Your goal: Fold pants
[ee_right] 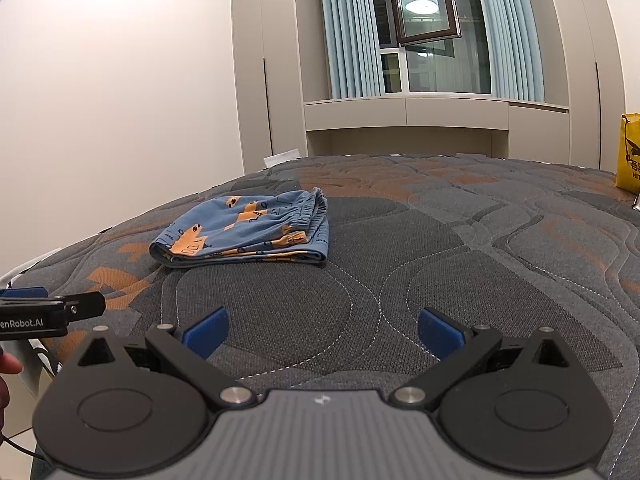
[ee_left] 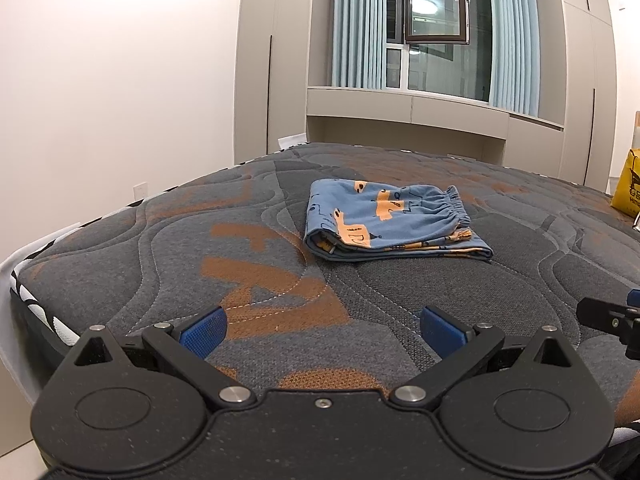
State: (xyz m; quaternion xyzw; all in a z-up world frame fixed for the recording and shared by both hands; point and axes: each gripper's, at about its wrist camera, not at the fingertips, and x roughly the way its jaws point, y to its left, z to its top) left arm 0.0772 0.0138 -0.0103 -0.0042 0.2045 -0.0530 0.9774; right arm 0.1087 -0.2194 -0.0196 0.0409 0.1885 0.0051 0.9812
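Bare mattress (ee_left: 360,300) before folded pants (ee_left: 394,222); yellow bag (ee_right: 632,152) far right.

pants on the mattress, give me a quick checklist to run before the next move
1. Pants folded into a compact stack: ok, layers lie stacked with the elastic waistband on the right side.
2. Pants lying flat on the mattress, away from its edges: ok.
3. Left tool empty and apart from the fabric: ok, open, pads over bare mattress short of the pants.
4. Right tool empty and apart from the fabric: ok, open, the pants lie ahead to its left.
5. Edges of the fold lined up: not ok, lower layers stick out past the top layer along the near edge.
6. Far side of the stack tidy: cannot tell, hidden from both views.
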